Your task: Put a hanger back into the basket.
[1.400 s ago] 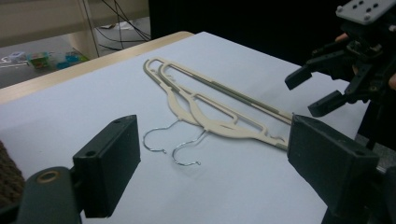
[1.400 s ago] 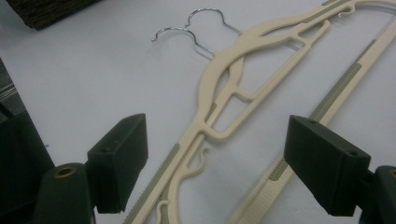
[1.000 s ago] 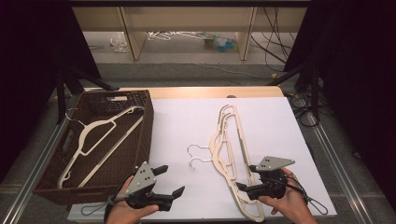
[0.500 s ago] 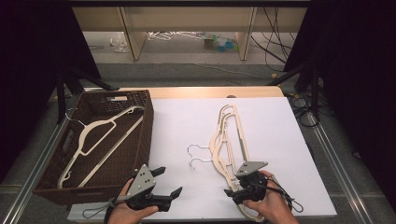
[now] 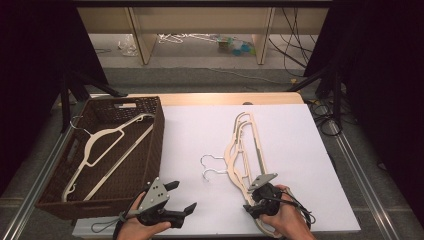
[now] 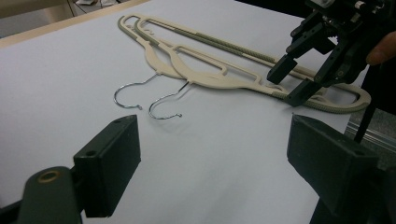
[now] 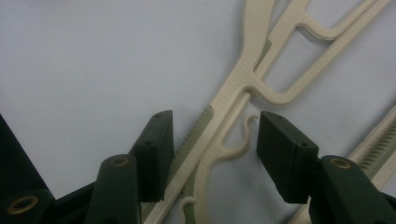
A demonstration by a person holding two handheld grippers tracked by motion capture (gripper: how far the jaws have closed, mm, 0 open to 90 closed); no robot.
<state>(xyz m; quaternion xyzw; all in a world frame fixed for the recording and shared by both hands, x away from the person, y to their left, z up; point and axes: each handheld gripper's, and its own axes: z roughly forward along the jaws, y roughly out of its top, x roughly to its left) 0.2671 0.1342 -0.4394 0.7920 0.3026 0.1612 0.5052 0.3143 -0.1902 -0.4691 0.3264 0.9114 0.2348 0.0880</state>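
Lying flat, cream hangers (image 5: 243,150), steel hooks (image 6: 144,93)

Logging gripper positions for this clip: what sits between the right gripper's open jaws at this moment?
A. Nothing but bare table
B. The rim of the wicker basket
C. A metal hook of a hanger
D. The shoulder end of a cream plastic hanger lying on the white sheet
D: in the right gripper view the right gripper has its open jaws on either side of the cream hanger, not yet closed.
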